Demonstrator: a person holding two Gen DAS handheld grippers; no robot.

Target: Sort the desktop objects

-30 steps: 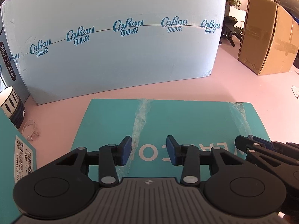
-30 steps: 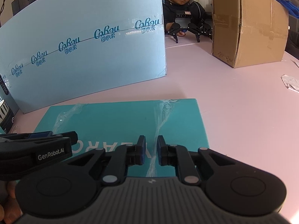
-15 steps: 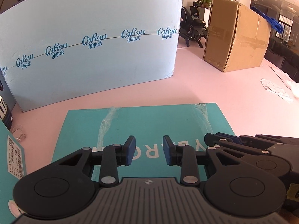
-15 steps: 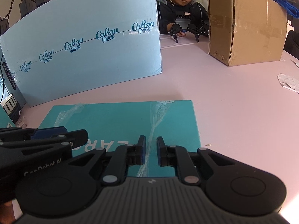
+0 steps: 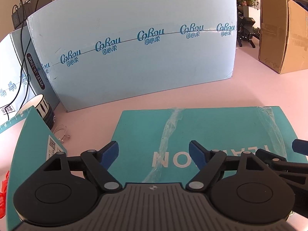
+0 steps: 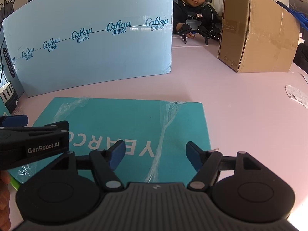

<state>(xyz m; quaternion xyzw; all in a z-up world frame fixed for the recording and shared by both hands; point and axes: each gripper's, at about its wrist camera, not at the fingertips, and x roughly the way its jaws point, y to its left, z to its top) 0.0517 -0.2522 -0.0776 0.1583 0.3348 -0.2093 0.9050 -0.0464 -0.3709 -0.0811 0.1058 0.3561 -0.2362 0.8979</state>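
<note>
I see the pink tabletop (image 6: 240,115) with the pale blue carton (image 5: 134,57) standing behind the teal box (image 5: 221,130), which lies flat. A brown carton (image 6: 256,36) sits behind and right of it. My left hand-held gripper (image 5: 154,154) and right hand-held gripper (image 6: 155,155) hover over the teal box, both released and empty. A mug (image 5: 43,107) stands left of it.

— What lies in the middle?
— A flat teal cardboard box (image 5: 211,130), white letters on its lid, two strips of crinkled clear tape across it, flat on the pink table.
— And at the left?
— A white mug with dark stripes (image 5: 43,107), upright, beside thin clear wire-framed glasses (image 5: 62,134).
</note>
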